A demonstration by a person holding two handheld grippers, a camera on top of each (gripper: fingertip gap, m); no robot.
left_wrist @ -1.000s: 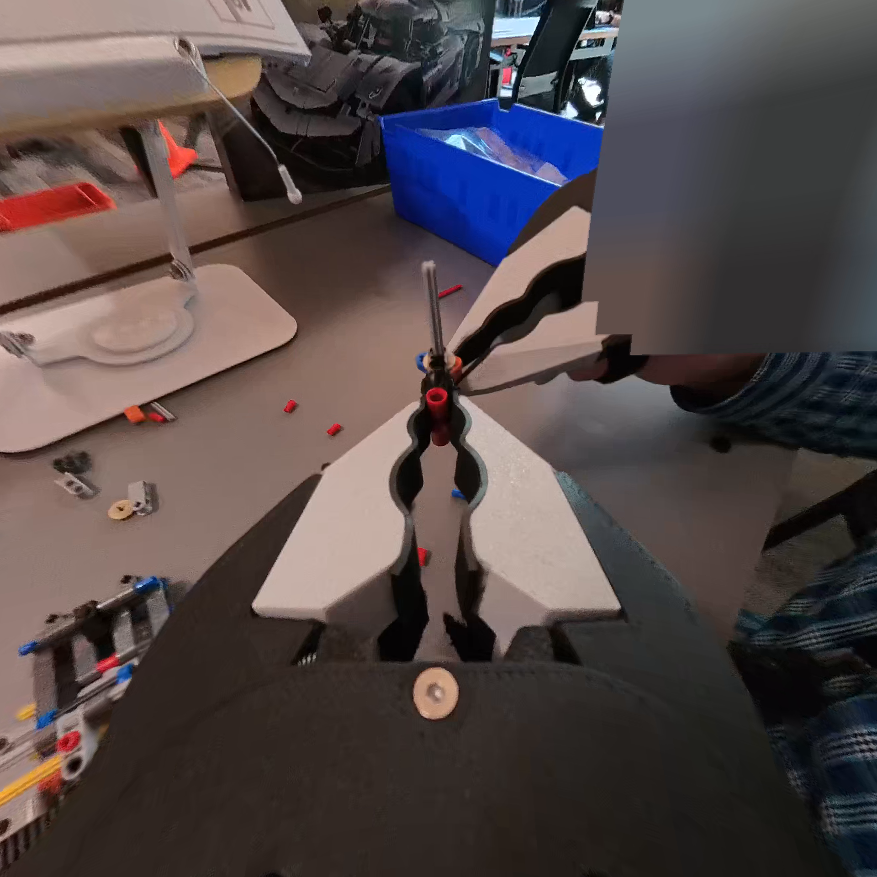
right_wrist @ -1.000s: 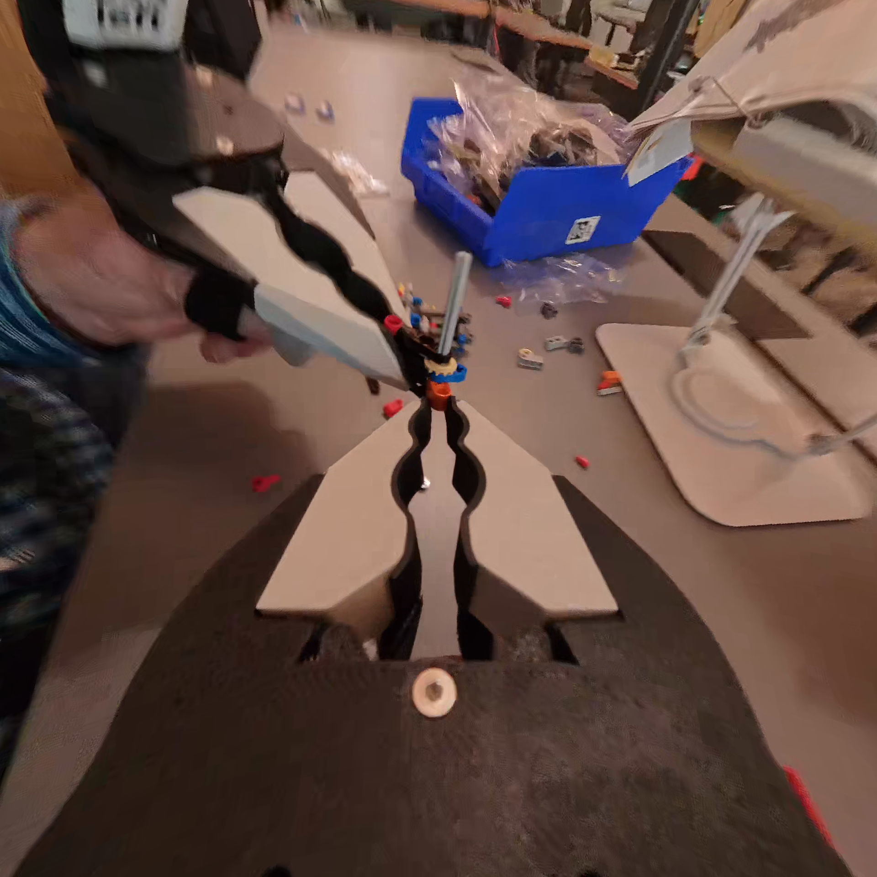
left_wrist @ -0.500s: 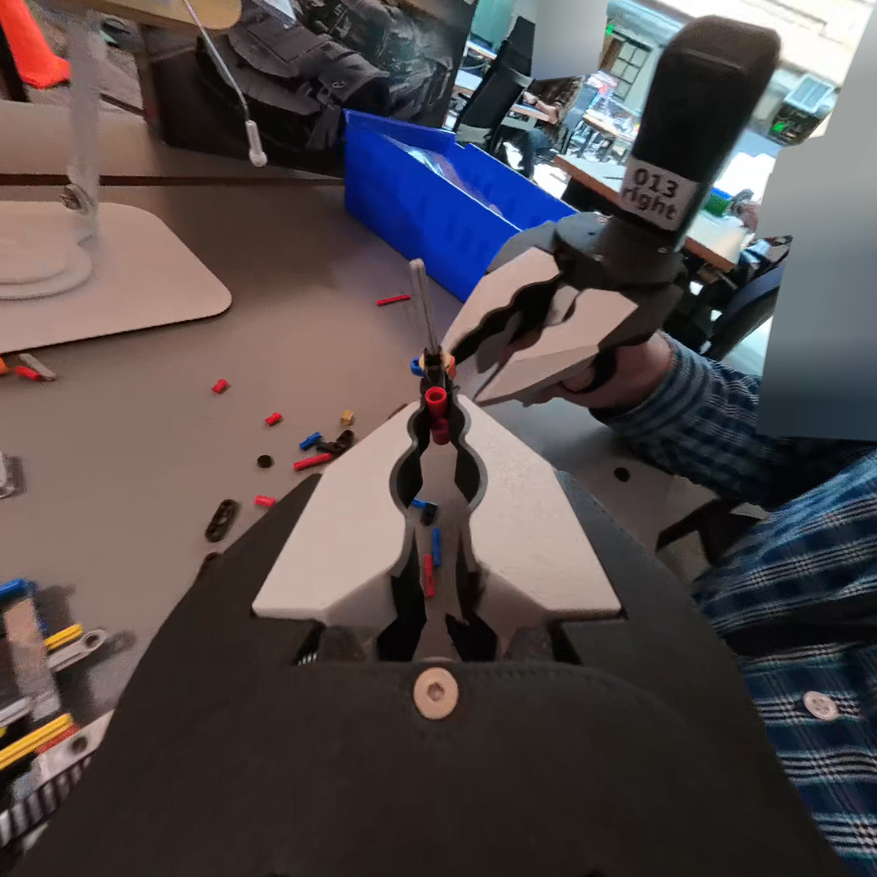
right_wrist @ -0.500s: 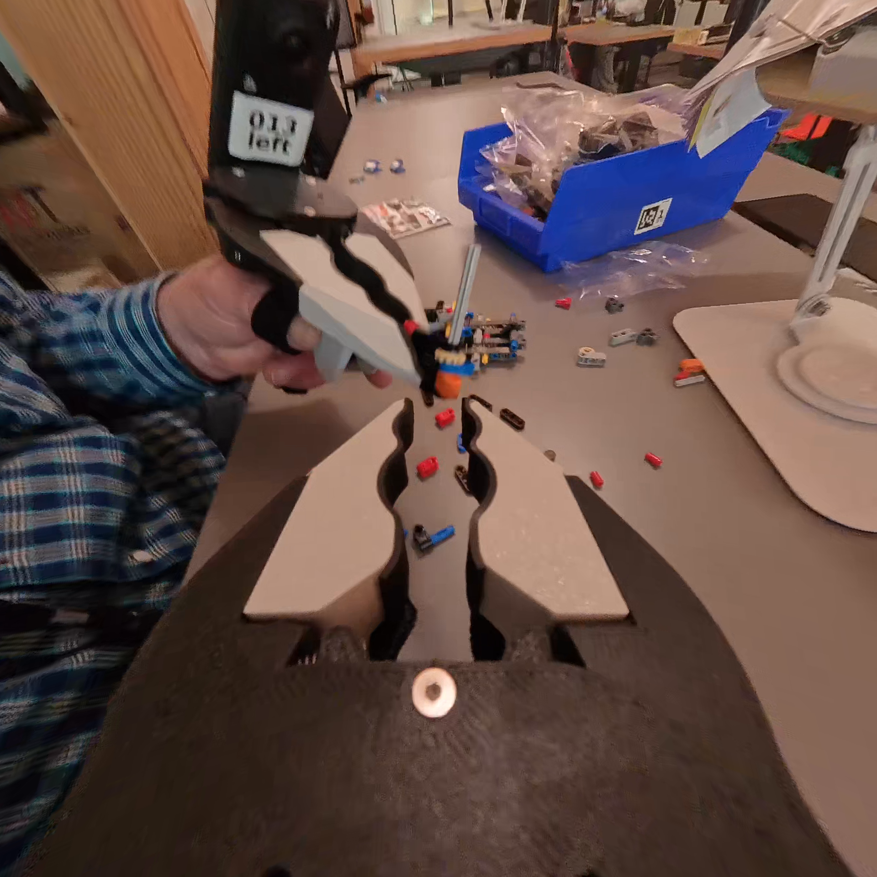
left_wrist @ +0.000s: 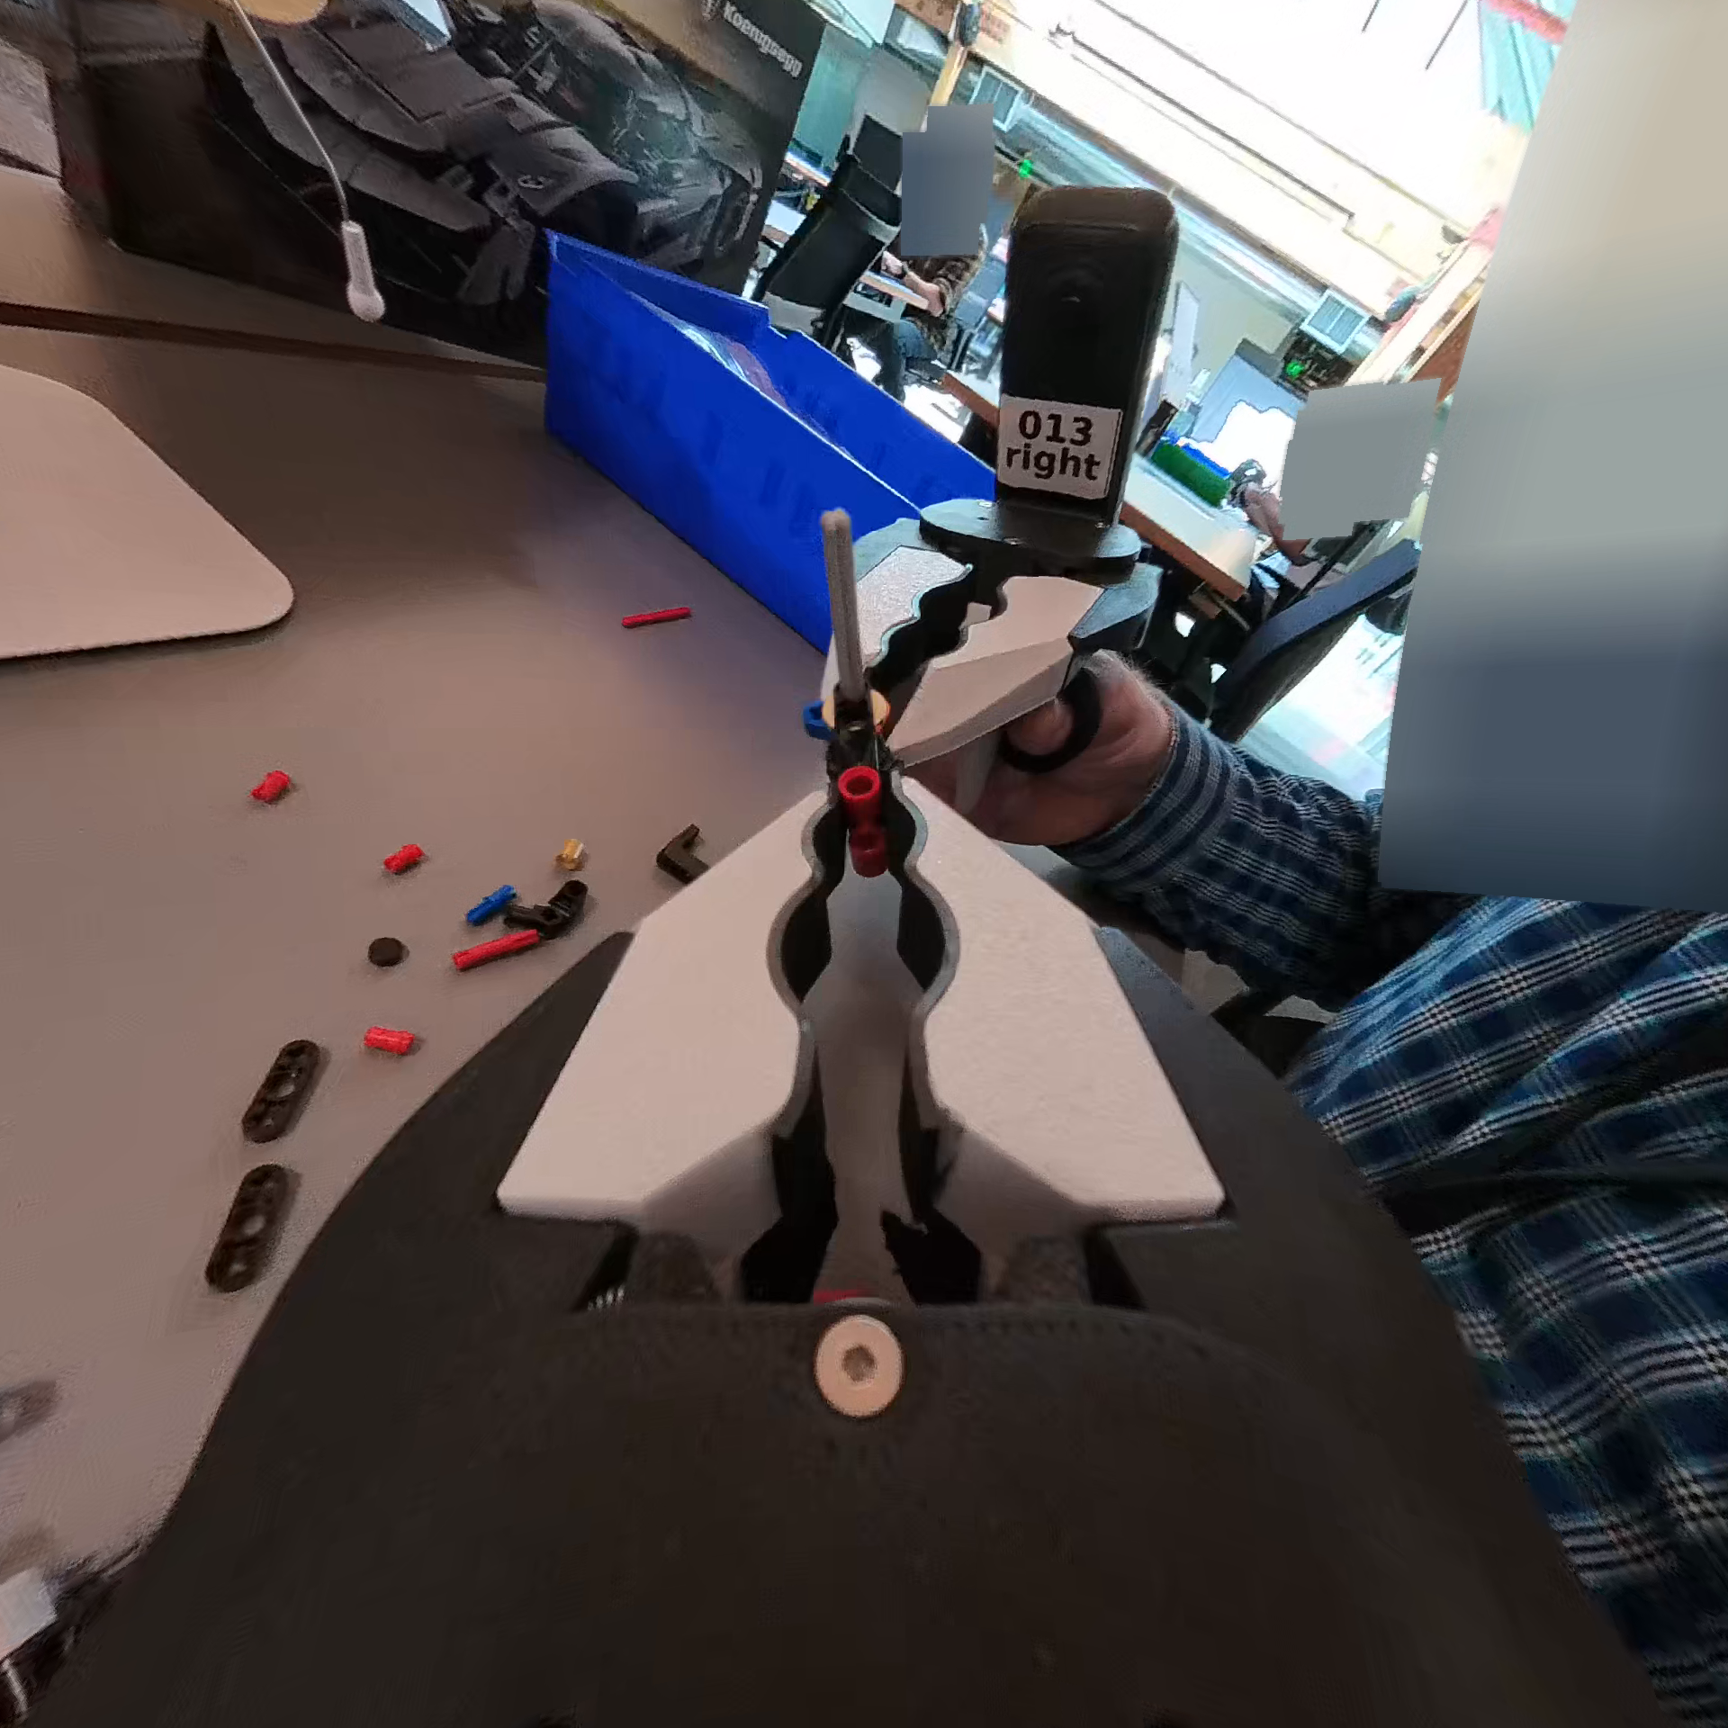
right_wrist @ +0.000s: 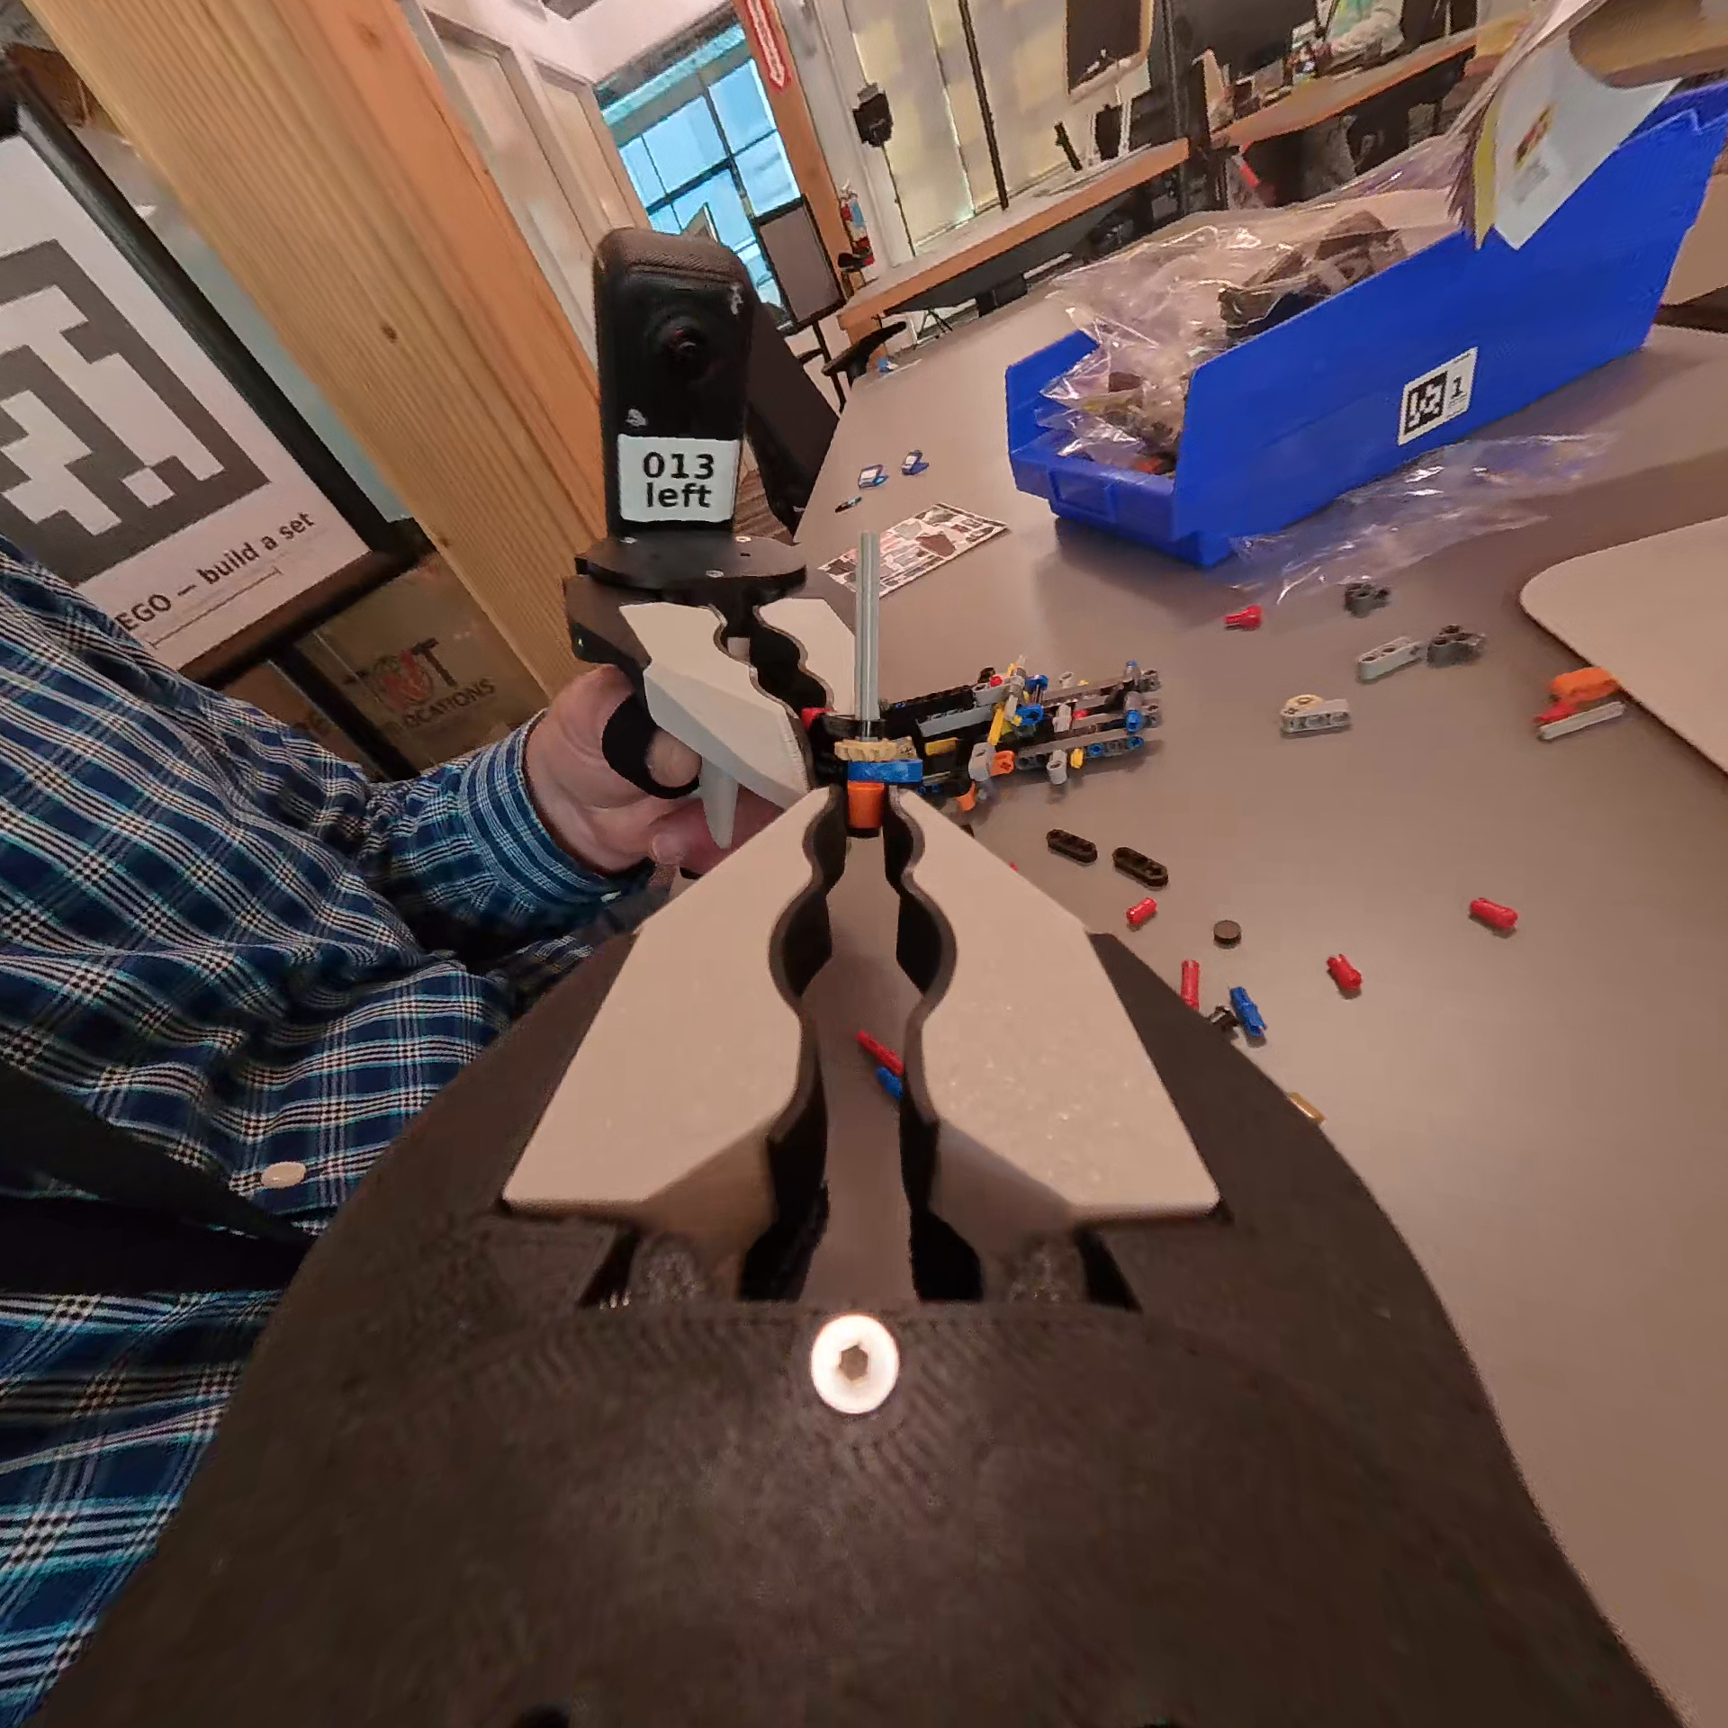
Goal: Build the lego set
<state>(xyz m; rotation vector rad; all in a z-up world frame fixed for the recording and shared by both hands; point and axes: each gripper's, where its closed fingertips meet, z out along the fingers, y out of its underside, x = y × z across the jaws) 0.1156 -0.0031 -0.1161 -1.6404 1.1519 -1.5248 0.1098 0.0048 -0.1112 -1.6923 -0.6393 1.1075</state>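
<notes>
- The left gripper is closed at its tips on a red connector piece, which stands between the two fingertips and is held clear of the table.
- The right gripper is closed at its tips on an orange bush at the bottom of the same small assembly; the two grippers meet tip to tip from opposite sides.
- Above the orange bush sit a blue piece and a tan gear, and a grey axle rises upright out of them.
- From the left wrist view the grey axle stands just beyond the red connector, with the right gripper pressed against its base from the right side.
- A hand in a blue plaid sleeve grips the right tool's handle; another hand holds the left gripper.
- On the grey table below the grippers lie loose parts: red pins, a blue pin, two black links and a black round piece.
- Just behind the held assembly, a partly built lego frame lies flat on the table.
- Farther right lie grey connector pieces and an orange piece beside a pale stand base.
- At the back, a blue bin holds clear plastic bags of parts.
</notes>
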